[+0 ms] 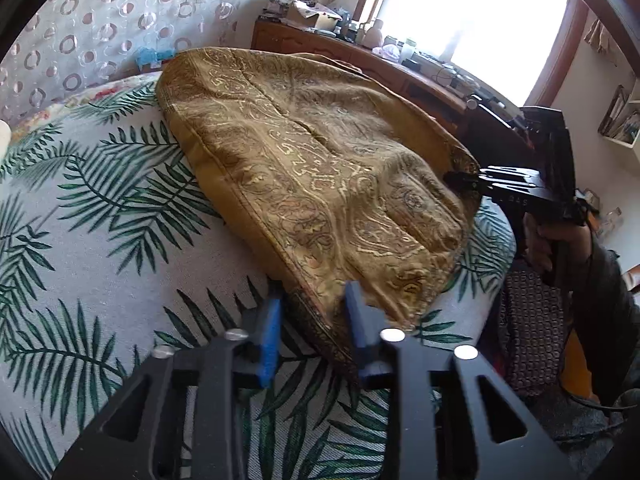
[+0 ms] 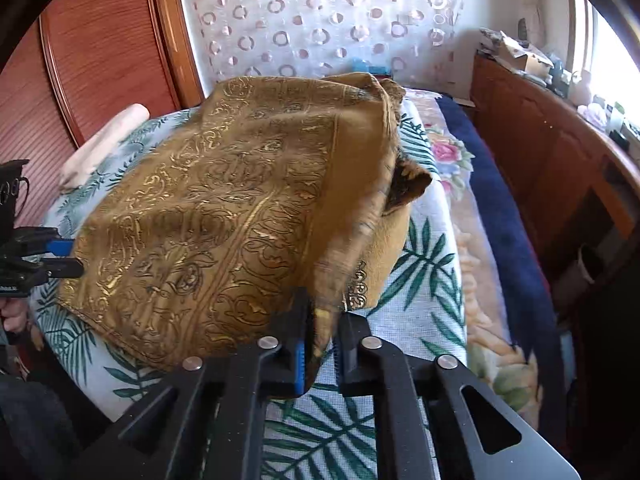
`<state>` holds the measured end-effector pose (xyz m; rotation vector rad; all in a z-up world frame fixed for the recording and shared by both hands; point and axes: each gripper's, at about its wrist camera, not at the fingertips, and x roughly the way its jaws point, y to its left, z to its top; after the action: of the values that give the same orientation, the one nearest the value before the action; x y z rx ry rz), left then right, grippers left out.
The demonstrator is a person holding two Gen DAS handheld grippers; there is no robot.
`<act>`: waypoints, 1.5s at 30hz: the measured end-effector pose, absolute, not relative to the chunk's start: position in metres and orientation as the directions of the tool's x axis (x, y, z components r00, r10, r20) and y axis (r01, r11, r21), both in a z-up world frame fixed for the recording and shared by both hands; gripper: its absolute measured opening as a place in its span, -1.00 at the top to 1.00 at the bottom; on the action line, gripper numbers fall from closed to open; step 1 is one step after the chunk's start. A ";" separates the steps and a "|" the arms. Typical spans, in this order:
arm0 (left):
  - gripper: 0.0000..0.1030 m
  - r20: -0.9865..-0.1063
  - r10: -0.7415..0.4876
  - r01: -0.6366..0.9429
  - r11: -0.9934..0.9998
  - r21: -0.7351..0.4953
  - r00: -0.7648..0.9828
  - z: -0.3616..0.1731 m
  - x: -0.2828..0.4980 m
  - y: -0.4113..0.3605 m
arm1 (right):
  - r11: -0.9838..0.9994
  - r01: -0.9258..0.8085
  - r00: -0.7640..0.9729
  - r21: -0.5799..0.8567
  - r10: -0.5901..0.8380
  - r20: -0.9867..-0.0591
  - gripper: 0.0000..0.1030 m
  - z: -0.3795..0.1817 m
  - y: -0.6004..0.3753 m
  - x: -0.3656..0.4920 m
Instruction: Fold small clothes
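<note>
A golden-brown cloth (image 1: pixel 312 152) with a paisley pattern lies spread on a palm-leaf bedcover (image 1: pixel 100 220). In the left wrist view my left gripper (image 1: pixel 314 320) has its blue pads on either side of the cloth's near corner and is shut on the hem. At the cloth's right corner my right gripper (image 1: pixel 460 182), held in a person's hand (image 1: pixel 560 240), pinches the fabric. In the right wrist view my right gripper (image 2: pixel 320 332) is shut on a bunched, lifted corner of the cloth (image 2: pixel 208 216). My left gripper (image 2: pixel 70 258) bites the cloth's left edge.
A cluttered wooden desk (image 1: pixel 360 60) stands under a bright window beyond the bed. A circle-print curtain (image 2: pixel 320 20) hangs behind it. A wooden panel (image 2: pixel 100 52) and a pale rolled bundle (image 2: pixel 104 140) are at the left. A floral blanket (image 2: pixel 480 240) and wooden cabinet (image 2: pixel 552 152) are at the right.
</note>
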<state>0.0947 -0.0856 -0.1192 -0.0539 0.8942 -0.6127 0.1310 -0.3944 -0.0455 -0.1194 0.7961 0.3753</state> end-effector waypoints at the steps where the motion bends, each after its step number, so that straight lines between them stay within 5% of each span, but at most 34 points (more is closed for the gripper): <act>1: 0.89 -0.703 -0.537 0.482 0.821 -0.308 0.466 -0.118 0.094 -0.084 | 0.928 -0.369 0.643 0.044 0.290 -0.709 0.86 -0.045 -0.396 0.129; 11: 0.96 -0.513 -0.579 0.471 0.815 -0.337 0.634 -0.040 0.077 -0.049 | 0.883 -0.410 0.708 0.226 0.465 -0.532 0.87 -0.003 -0.407 0.091; 19: 0.96 -0.463 -0.553 0.425 0.832 -0.358 0.693 -0.007 0.134 -0.031 | 0.883 -0.409 0.761 0.230 0.469 -0.448 0.87 0.040 -0.400 0.127; 32: 0.96 -0.552 -0.417 0.295 0.907 -0.299 0.722 -0.023 0.261 -0.022 | 0.934 -0.325 0.759 0.147 0.351 -0.548 0.87 0.035 -0.336 0.247; 39: 0.96 -0.613 -0.402 0.261 0.914 -0.310 0.680 -0.051 0.307 -0.027 | 0.905 -0.386 0.747 0.176 0.419 -0.515 0.08 0.047 -0.343 0.266; 43: 0.94 -0.631 -0.402 0.269 0.915 -0.300 0.664 -0.058 0.319 -0.029 | 0.912 -0.403 0.767 0.075 0.381 -0.515 -0.03 0.040 -0.345 0.250; 45: 0.76 -0.631 -0.411 0.290 0.912 -0.291 0.658 -0.055 0.320 -0.031 | 0.908 -0.419 0.755 0.022 0.362 -0.547 -0.06 0.026 -0.343 0.249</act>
<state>0.3198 -0.0313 -0.0548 -0.1705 0.7549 -0.3993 0.2490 -0.3431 0.0261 -0.1039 0.5750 0.4265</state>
